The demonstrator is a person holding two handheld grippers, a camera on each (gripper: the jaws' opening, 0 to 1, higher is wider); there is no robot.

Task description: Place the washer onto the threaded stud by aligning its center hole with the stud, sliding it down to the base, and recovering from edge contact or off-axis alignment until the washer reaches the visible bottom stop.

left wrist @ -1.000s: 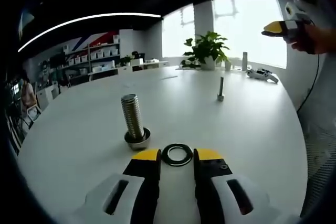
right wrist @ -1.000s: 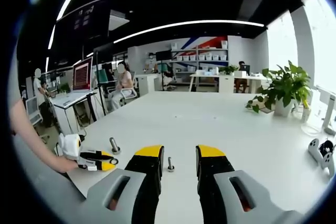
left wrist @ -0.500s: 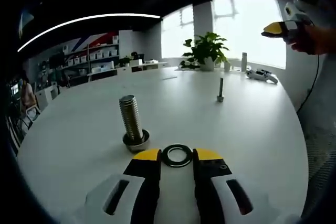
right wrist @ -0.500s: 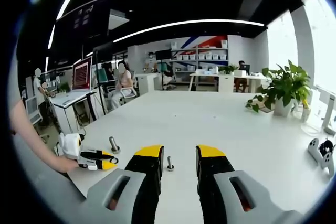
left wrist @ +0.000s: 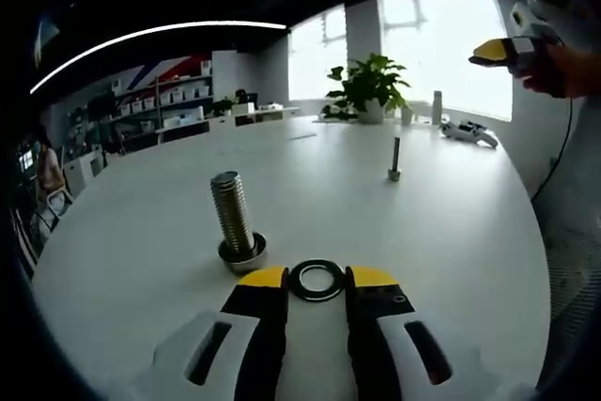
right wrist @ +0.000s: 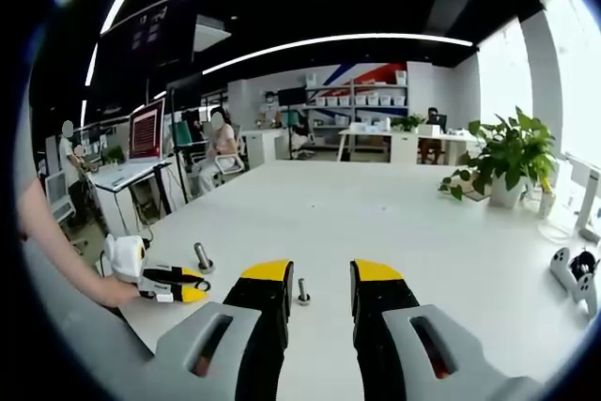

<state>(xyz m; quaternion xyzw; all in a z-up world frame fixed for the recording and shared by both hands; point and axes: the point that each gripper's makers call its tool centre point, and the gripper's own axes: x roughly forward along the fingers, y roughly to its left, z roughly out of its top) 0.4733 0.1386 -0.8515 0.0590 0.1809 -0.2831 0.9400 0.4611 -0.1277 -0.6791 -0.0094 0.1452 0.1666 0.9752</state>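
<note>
bright daylight from blown-out white windows (left wrist: 441,49) glares beyond the tool; dark ceiling, curved fisheye edges, soft shadows.

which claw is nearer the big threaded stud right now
Left. The left claw, shut on the washer, sits just beside the big threaded stud. The right claw is held up in the air, far across the table.

White table (left wrist: 451,223); dull silver threaded stud (left wrist: 232,218) with ridged thread pattern; dark grey washer (left wrist: 316,279) ring; left gripper (left wrist: 316,281) black with yellow tips on white body; right gripper (right wrist: 322,279) likewise black, yellow-tipped; green plant (left wrist: 367,84); red and blue wall stripe (right wrist: 362,75)
</note>
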